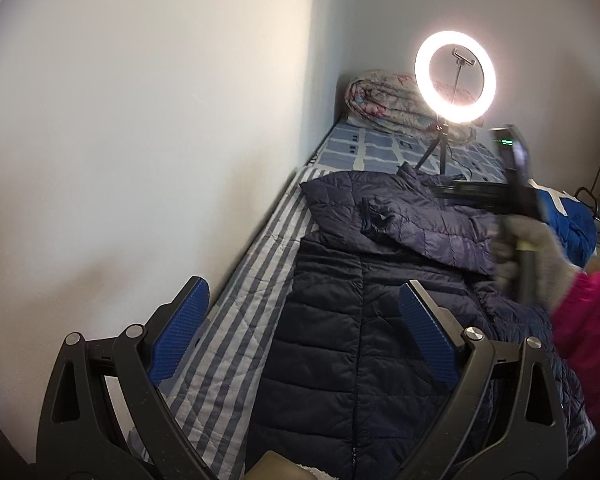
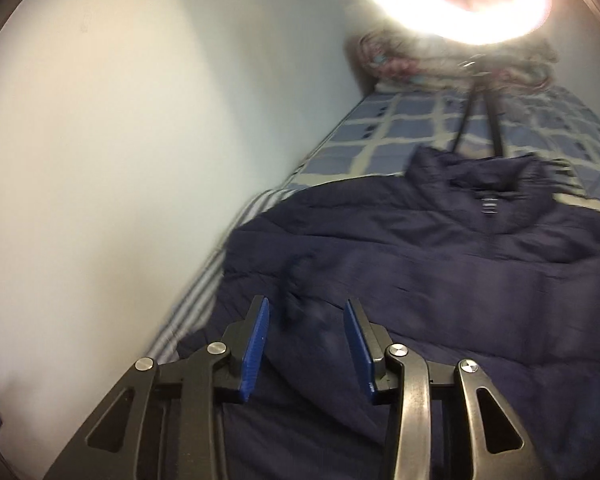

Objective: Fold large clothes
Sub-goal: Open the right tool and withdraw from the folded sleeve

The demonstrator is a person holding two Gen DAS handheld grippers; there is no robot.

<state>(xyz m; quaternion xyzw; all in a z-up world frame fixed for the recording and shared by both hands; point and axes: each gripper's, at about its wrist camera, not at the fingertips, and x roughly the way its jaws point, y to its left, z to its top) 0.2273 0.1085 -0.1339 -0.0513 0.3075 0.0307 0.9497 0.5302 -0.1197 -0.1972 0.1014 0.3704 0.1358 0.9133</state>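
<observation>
1. Navy quilted jacket (image 1: pixel 352 320) lies spread along the bed, lengthwise from near to far, its collar (image 2: pixel 496 192) at the far end toward the lamp.
2. One sleeve (image 1: pixel 416 216) is folded across the chest, with its cuff (image 1: pixel 374 212) resting on the upper left part of the jacket.
3. A striped blanket (image 1: pixel 236 320) shows along the jacket's left edge, next to the white wall (image 1: pixel 140 120).
4. Beyond the collar the bedding changes to a blue checked sheet (image 1: pixel 380 152).
5. A lit ring light (image 1: pixel 455 76) stands on a small tripod on that sheet, just past the collar.
6. A rolled floral quilt (image 1: pixel 384 104) lies at the far end of the bed, behind the light.
7. The left gripper (image 1: pixel 304 312) hangs above the near part of the jacket, its blue-padded jaws spread wide with nothing between them.
8. The right gripper (image 2: pixel 305 320) is over the jacket's middle, close to the cuff; its jaws stand apart and hold nothing. This view is blurred.
9. In the left view the right gripper appears at the right edge, held by a hand in a grey glove (image 1: pixel 548 256) with a pink sleeve (image 1: pixel 588 316) behind it.
</observation>
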